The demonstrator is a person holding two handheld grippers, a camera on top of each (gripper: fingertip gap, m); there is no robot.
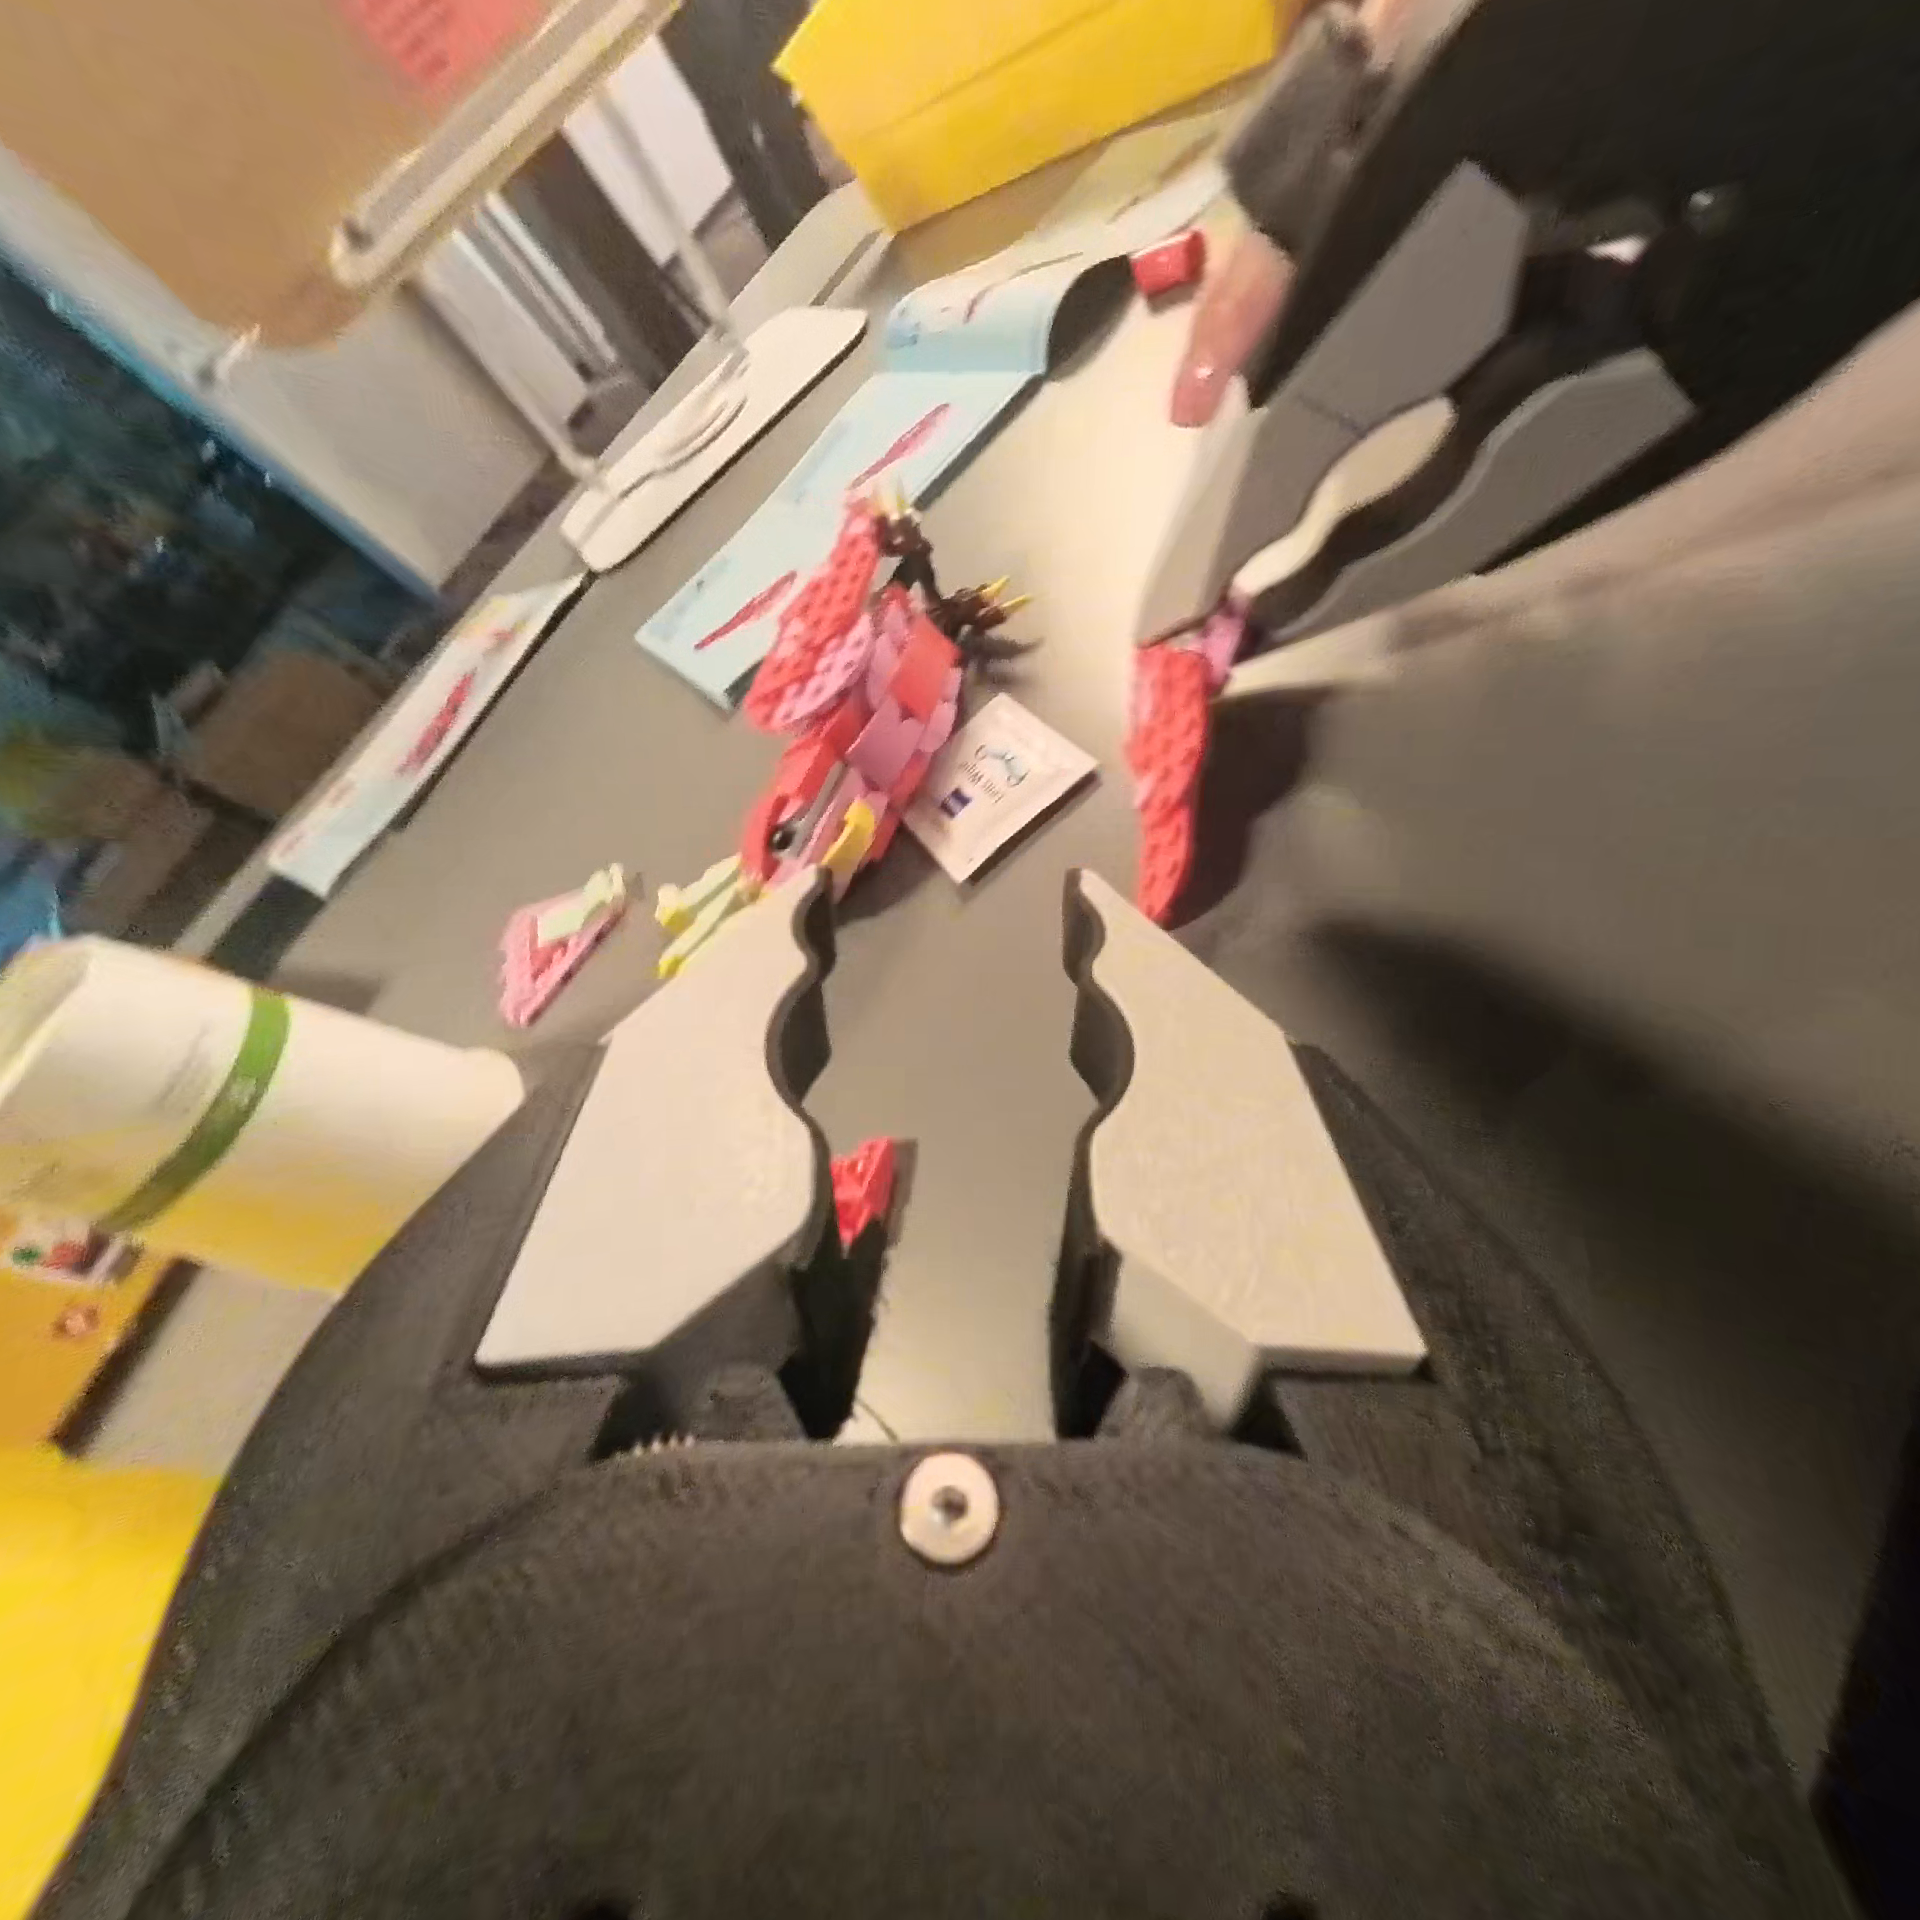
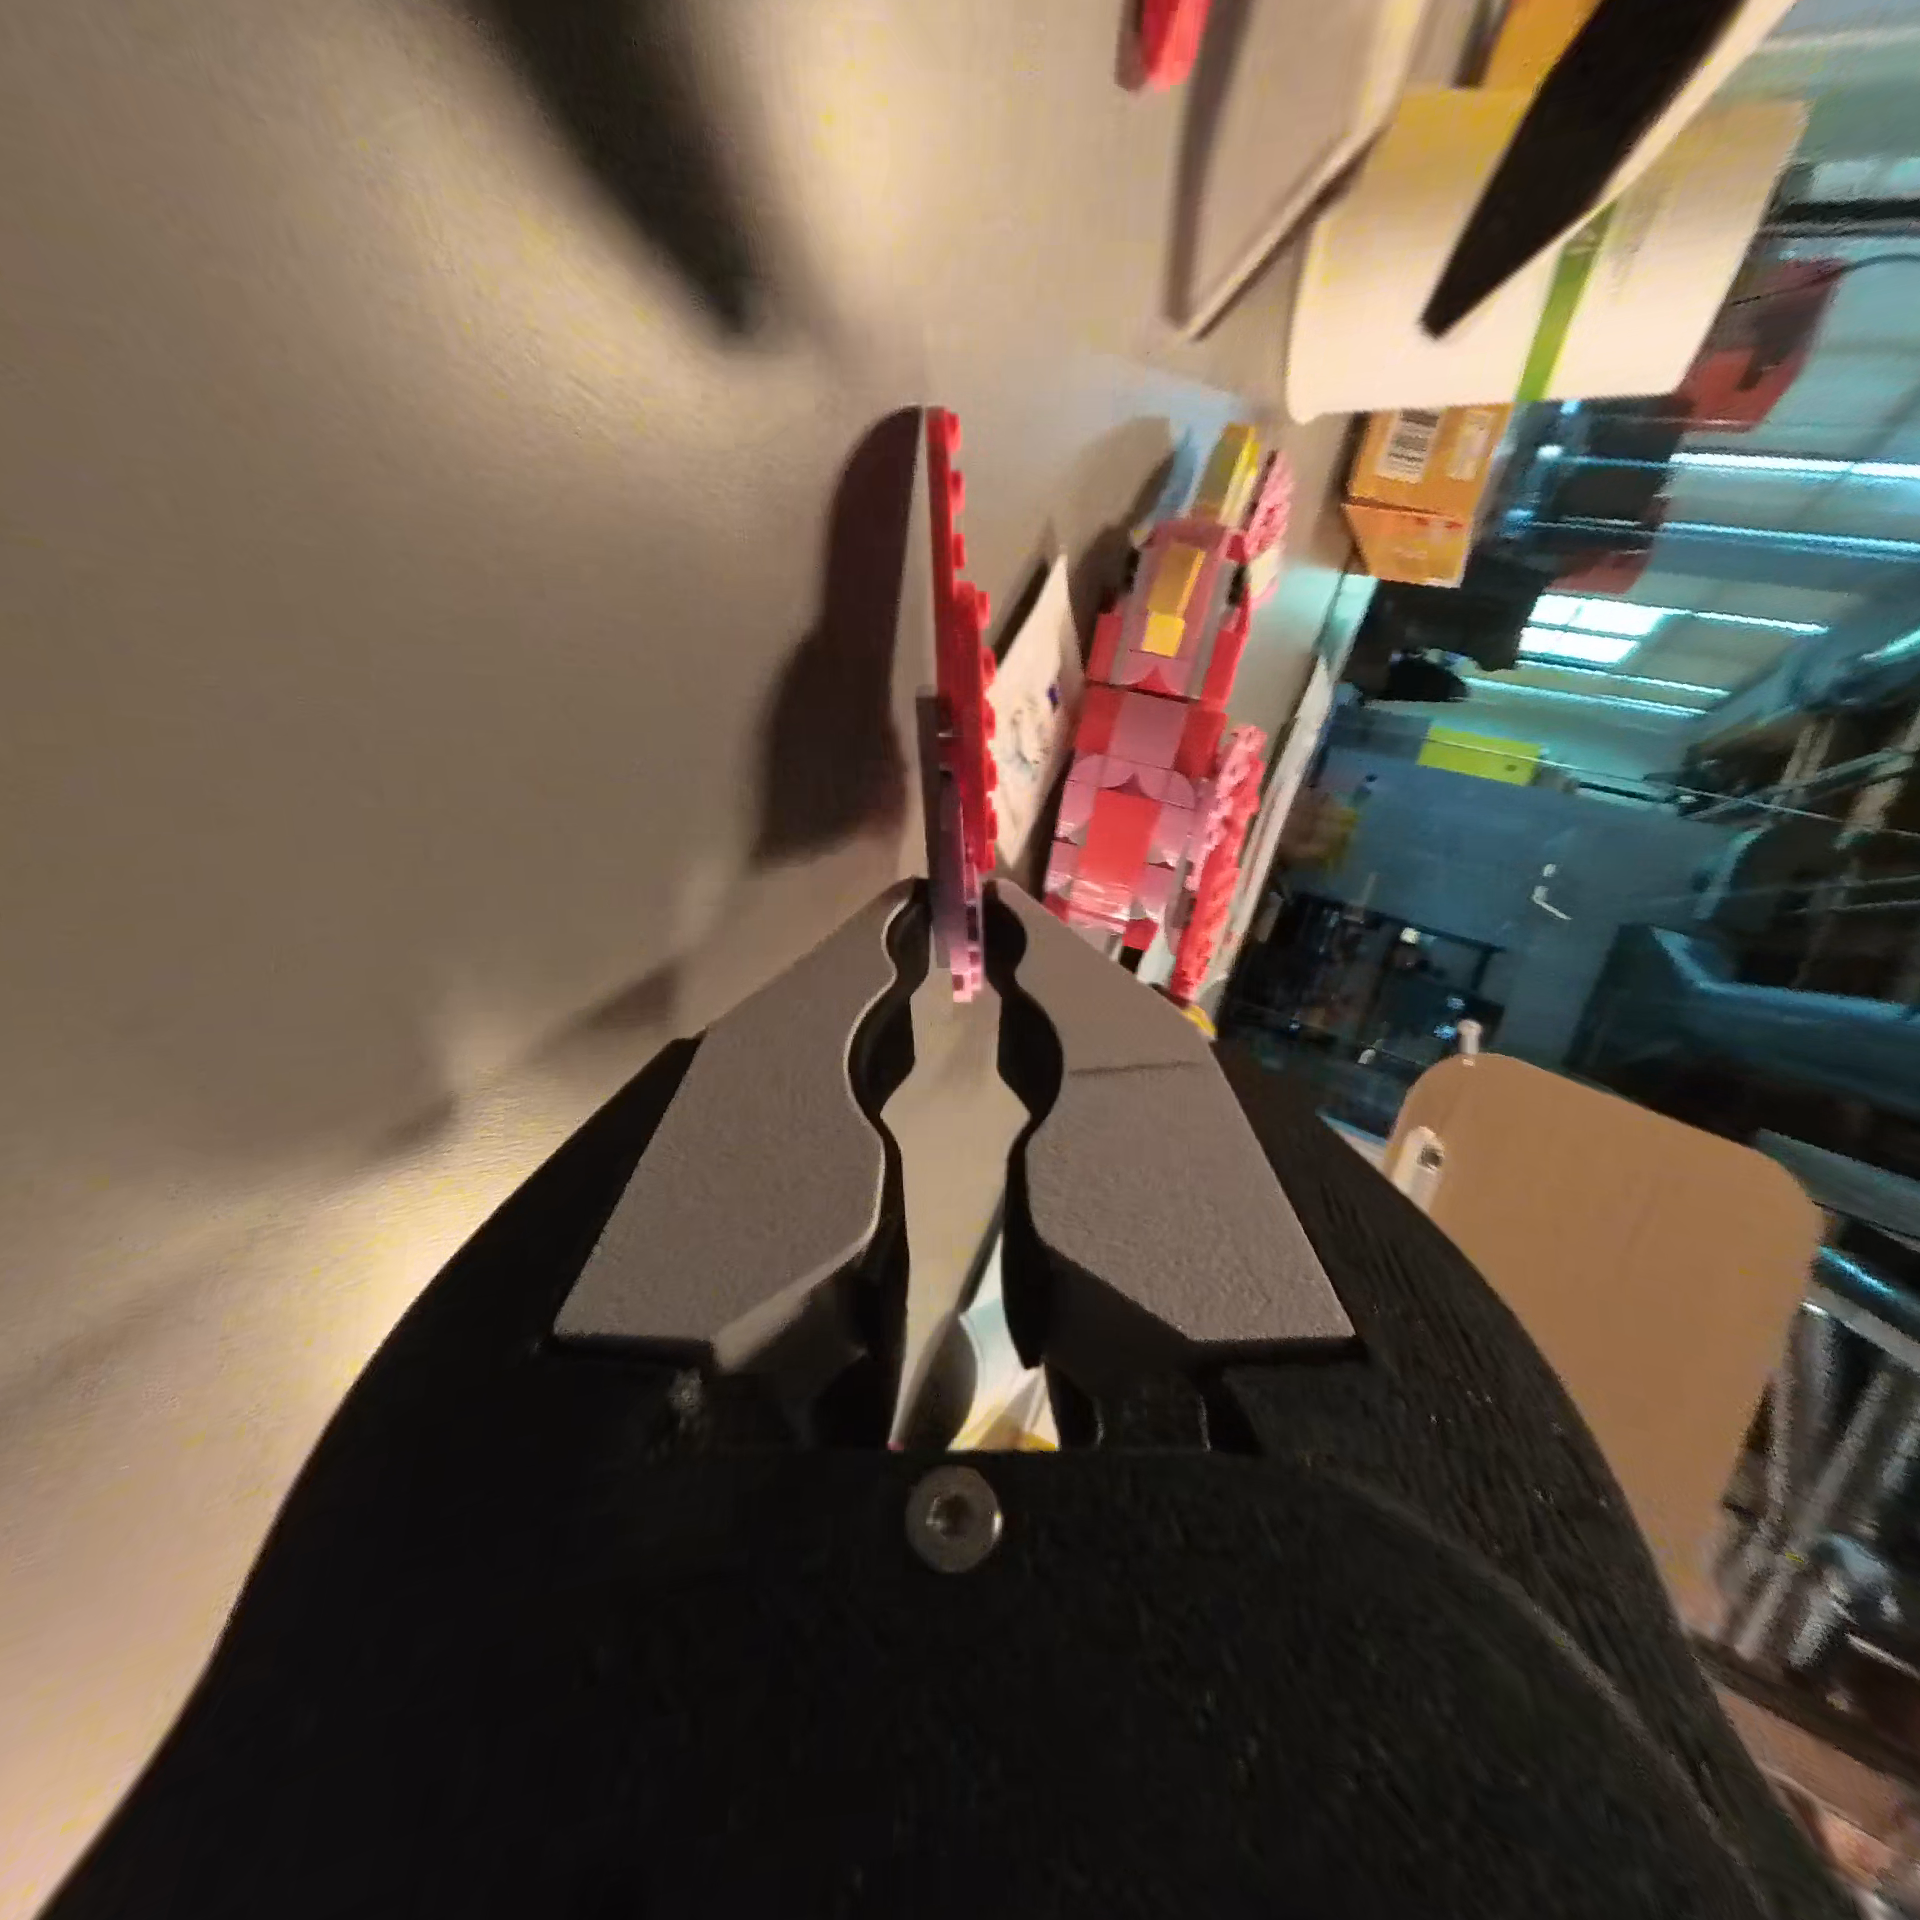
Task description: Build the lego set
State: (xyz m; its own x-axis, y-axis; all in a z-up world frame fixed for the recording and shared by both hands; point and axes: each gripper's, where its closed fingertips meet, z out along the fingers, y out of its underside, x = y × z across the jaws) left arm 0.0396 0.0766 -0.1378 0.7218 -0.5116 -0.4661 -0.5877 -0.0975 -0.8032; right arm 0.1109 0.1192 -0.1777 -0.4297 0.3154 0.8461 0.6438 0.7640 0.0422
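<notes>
On the worktop (image 1: 499,935) the brick bird (image 1: 862,707) lies in the middle. A small packet (image 1: 1003,790) lies just beside it on the right. Farther right is the brick wing (image 1: 1174,769), with the right tool (image 1: 1236,623) shut on its far end. Left of the bird lie a small brick piece (image 1: 561,945) and the bird's feet (image 1: 707,904). Behind the bird lies an open booklet (image 1: 831,488). The left tool (image 1: 945,894) is in front of the bird, jaws apart, holding nothing.

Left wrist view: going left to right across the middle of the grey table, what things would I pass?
Small pink brick piece → red and pink brick bird → white sachet → red brick wing, clamped at its top end by the right gripper.
</notes>
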